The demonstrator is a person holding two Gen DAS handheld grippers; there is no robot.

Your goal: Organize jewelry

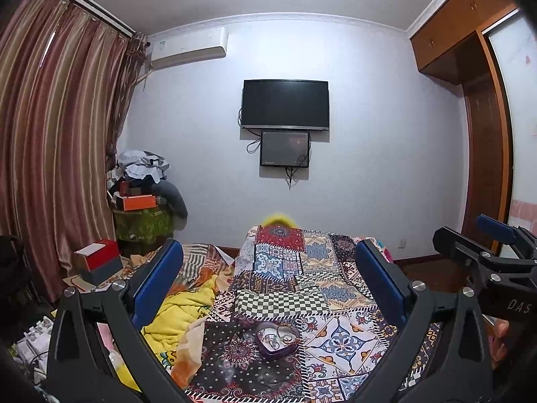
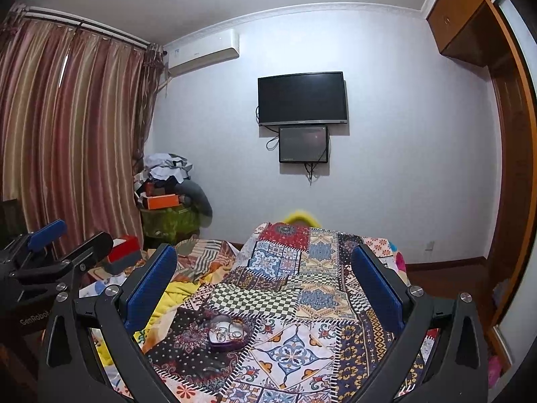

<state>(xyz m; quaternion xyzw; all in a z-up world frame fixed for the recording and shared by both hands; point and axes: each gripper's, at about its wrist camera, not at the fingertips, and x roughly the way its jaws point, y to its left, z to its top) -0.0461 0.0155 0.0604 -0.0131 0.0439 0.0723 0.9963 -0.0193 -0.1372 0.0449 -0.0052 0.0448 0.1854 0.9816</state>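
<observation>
On the bed's patchwork quilt (image 1: 288, 288), at about 6 o'clock in my left view, I see the heart-shaped jewelry box (image 1: 277, 340) lying open with rings inside, resting between both sets of fingers and touching neither. My left hand-held gripper (image 1: 268, 288) is spread wide and empty, and my right hand-held gripper (image 2: 265, 285) is likewise spread, with the box (image 2: 228, 333) at its 7 o'clock.

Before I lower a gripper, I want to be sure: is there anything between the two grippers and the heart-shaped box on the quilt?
Nothing visible. The box lies alone on the quilt, with only bare fabric between it and the open left gripper and open right gripper.
</observation>
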